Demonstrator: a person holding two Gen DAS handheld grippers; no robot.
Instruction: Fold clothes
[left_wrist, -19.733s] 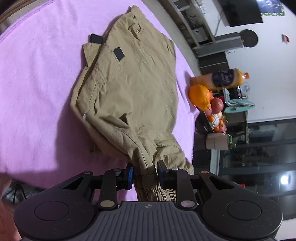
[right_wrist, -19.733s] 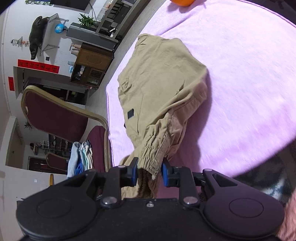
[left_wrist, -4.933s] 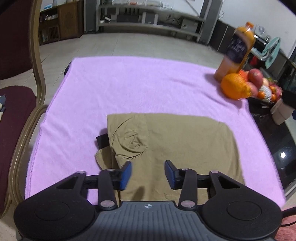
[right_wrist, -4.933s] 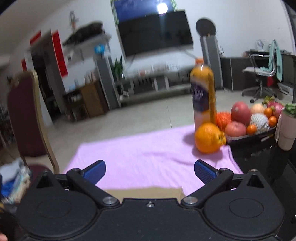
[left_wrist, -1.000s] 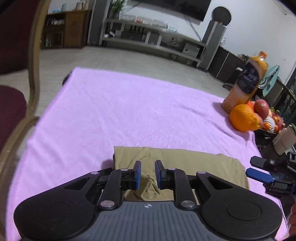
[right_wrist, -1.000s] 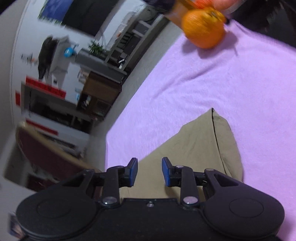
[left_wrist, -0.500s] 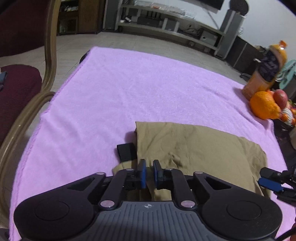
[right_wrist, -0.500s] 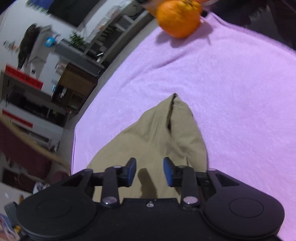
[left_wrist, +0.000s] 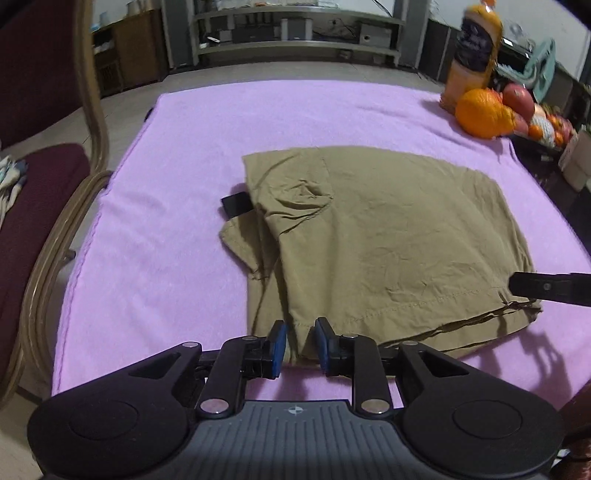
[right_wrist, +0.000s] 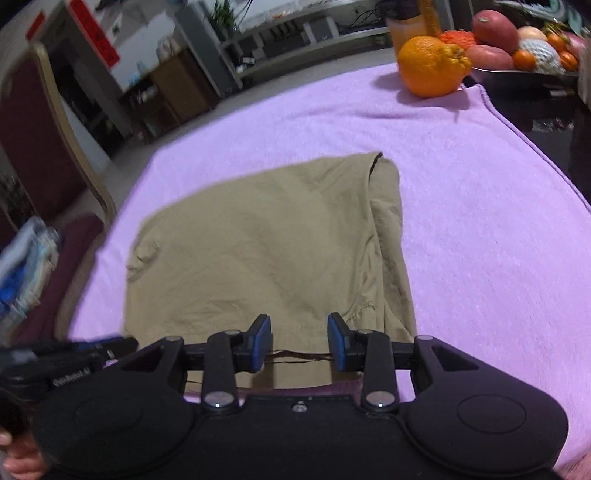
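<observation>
Khaki trousers (left_wrist: 384, 236) lie folded into a rough rectangle on the purple cloth (left_wrist: 177, 155); they also show in the right wrist view (right_wrist: 258, 243). A black tab (left_wrist: 236, 205) sticks out at their left edge. My left gripper (left_wrist: 298, 347) is open, its blue pads on either side of the trousers' near left edge. My right gripper (right_wrist: 299, 341) is open over the near edge, nothing between its pads. One right finger (left_wrist: 550, 286) shows at the trousers' right corner in the left wrist view.
An orange (left_wrist: 482, 112), a juice bottle (left_wrist: 474, 55) and a tray of fruit (right_wrist: 524, 48) stand at the cloth's far right corner. A maroon chair (left_wrist: 40, 184) with folded clothes (right_wrist: 22, 266) stands left of the table.
Both grippers have opened: the left was shut on the near edge half a second ago, and the right has opened wider. The trousers now lie flat, and both grippers have drawn back toward the near edge.
</observation>
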